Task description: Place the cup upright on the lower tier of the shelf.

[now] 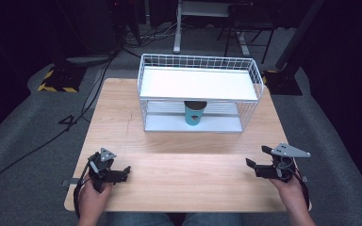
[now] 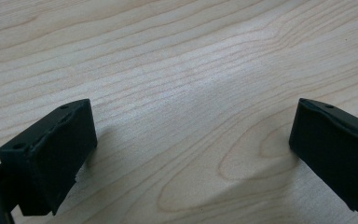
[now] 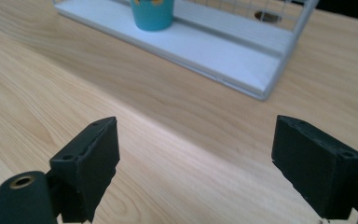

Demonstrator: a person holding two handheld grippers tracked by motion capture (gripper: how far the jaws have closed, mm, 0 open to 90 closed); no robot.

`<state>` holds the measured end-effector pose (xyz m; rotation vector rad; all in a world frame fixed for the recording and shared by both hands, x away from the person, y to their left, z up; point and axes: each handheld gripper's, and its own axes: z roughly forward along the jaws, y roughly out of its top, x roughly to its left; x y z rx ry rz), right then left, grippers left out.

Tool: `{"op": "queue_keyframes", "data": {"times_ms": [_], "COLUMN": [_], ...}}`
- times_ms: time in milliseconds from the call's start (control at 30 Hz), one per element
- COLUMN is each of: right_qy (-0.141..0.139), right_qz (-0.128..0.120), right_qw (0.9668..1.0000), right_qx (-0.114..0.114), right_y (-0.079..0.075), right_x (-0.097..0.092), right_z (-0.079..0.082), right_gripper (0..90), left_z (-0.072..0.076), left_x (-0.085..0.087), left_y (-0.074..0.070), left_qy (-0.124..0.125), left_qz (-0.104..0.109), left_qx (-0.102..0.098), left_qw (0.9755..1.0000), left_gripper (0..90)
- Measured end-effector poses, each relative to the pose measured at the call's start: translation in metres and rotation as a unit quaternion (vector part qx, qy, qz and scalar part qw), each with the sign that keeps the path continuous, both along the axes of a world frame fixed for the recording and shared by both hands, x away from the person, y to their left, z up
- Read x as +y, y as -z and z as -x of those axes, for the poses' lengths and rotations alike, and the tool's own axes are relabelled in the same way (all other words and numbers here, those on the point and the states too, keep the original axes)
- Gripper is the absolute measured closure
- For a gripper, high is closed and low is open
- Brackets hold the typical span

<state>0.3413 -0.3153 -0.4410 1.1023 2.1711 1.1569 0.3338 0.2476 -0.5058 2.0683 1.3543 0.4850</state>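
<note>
white wire shelf rack at table's far middle; teal cup upright on lower shelf, under top shelf, alone there. wooden table bare between rack and near edge, wide room. left gripper near left front corner, held in left hand, jaws apart, empty, close over wood. right gripper near right front edge, jaws wide apart, empty, aimed toward rack.

teal cup with a dark rim and a small yellow mark on its side, upright on the lower shelf of a white wire rack; placed near the shelf's middle, beneath the white upper shelf; rack at the wooden table's far side
</note>
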Motion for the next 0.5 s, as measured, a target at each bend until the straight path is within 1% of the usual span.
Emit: {"op": "queue_keyframes", "data": {"times_ms": [200,233,267,300,367,433,467,500], "right_qy": [0.017,0.020,0.020,0.024,0.025,0.034,0.034,0.039], "right_qz": [0.007,0.005,0.005,0.006,0.008,0.015,0.015,0.017], "right_qw": [0.9997,0.9995,0.9995,0.9993,0.9993,0.9987,0.9987,0.9983], "right_qx": [0.016,0.023,0.023,0.027,0.028,0.036,0.036,0.041], "right_y": [0.021,0.027,0.027,0.032,0.034,0.041,0.041,0.045], "right_x": [-0.016,-0.019,-0.019,-0.022,-0.023,-0.025,-0.025,-0.027], "right_z": [0.003,0.003,0.003,0.004,0.004,0.002,0.002,0.001], "right_gripper": [15.4,15.3,15.3,15.3,15.3,15.3,15.3,15.3], "left_z": [-0.001,-0.001,-0.001,-0.001,-0.001,-0.001,-0.001,-0.001], "left_x": [0.000,0.000,0.000,0.000,0.000,0.000,0.000,0.000], "left_y": [0.000,0.000,0.000,0.000,0.000,0.000,0.000,0.000], "left_qy": [0.002,0.002,0.002,0.002,0.002,0.003,0.003,0.003], "left_qz": [-0.001,-0.001,-0.001,-0.002,-0.002,-0.001,-0.001,-0.001], "left_qx": [-0.001,-0.001,-0.001,-0.001,0.000,0.000,0.001,0.001], "left_qw": [1.0000,1.0000,1.0000,1.0000,1.0000,1.0000,1.0000,1.0000], "left_gripper": [1.1,1.1,1.1,1.2,1.1,1.1,1.1,1.1]}}
